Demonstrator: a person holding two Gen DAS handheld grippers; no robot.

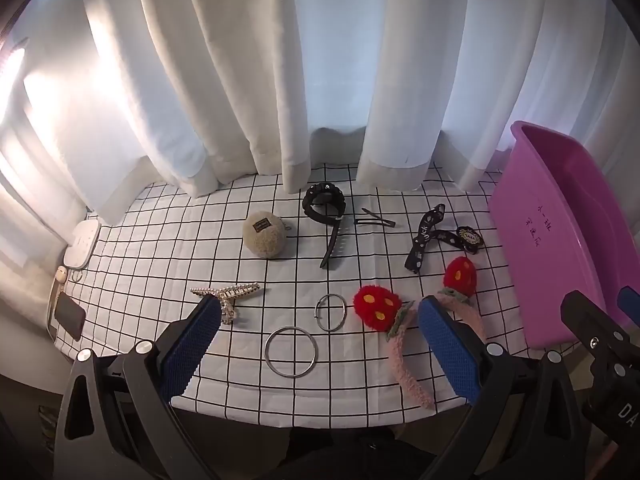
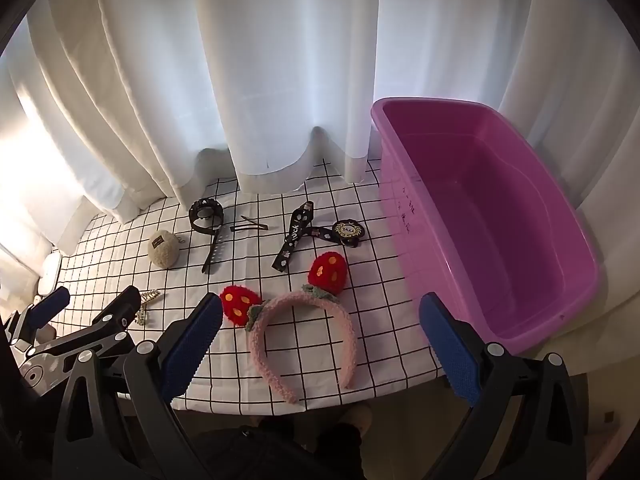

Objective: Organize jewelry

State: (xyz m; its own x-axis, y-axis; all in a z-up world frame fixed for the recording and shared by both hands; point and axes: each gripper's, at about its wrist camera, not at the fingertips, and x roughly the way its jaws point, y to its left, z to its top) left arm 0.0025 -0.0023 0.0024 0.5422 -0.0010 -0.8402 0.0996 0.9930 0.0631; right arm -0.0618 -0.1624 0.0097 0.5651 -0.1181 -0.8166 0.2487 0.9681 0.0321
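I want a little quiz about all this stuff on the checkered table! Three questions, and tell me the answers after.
1. True or false: the purple tub already has jewelry in it.
2. How many silver rings lie in front of the left tool?
3. What sits on the pink headband: A) bows, B) red strawberries, C) stars?

Key: 1. False, its visible inside is bare. 2. Two. 3. B.
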